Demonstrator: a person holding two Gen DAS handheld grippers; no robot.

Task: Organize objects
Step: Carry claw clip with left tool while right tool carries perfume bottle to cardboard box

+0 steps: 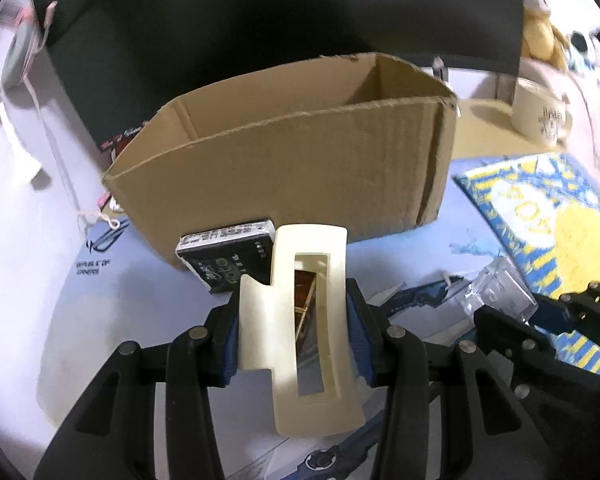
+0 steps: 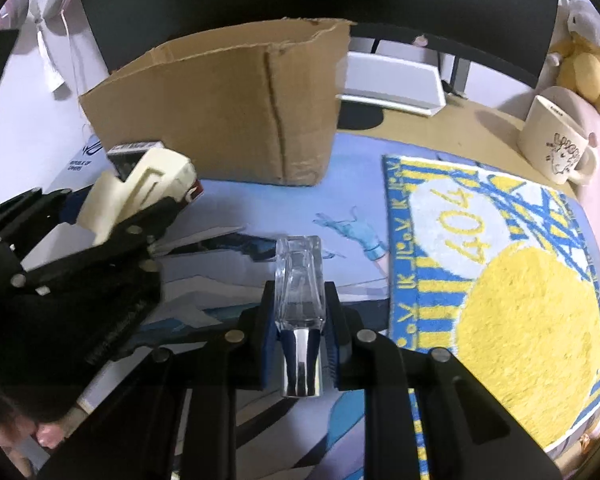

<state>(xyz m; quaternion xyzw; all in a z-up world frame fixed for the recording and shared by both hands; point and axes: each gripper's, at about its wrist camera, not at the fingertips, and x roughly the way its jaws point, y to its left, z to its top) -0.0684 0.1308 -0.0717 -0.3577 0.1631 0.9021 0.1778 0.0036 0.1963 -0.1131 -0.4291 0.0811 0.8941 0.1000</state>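
My left gripper (image 1: pixel 296 332) is shut on a cream hair claw clip (image 1: pixel 308 320), held above the desk mat just in front of an open cardboard box (image 1: pixel 284 160). A small black packet (image 1: pixel 228 256) lies against the box's front wall. My right gripper (image 2: pixel 300 320) is shut on a clear perfume bottle (image 2: pixel 299 280) with a silver cap, to the right of the left gripper (image 2: pixel 100 232). The clip (image 2: pixel 140 188), the box (image 2: pixel 220 108) and the clear bottle (image 1: pixel 500 292) each show in the other view too.
A blue and yellow towel (image 2: pixel 500 280) lies on the mat at the right. A cream mug (image 2: pixel 556 140) and plush toys (image 2: pixel 584 60) stand at the back right. A white tray (image 2: pixel 392 84) sits behind the box. A dark monitor fills the back.
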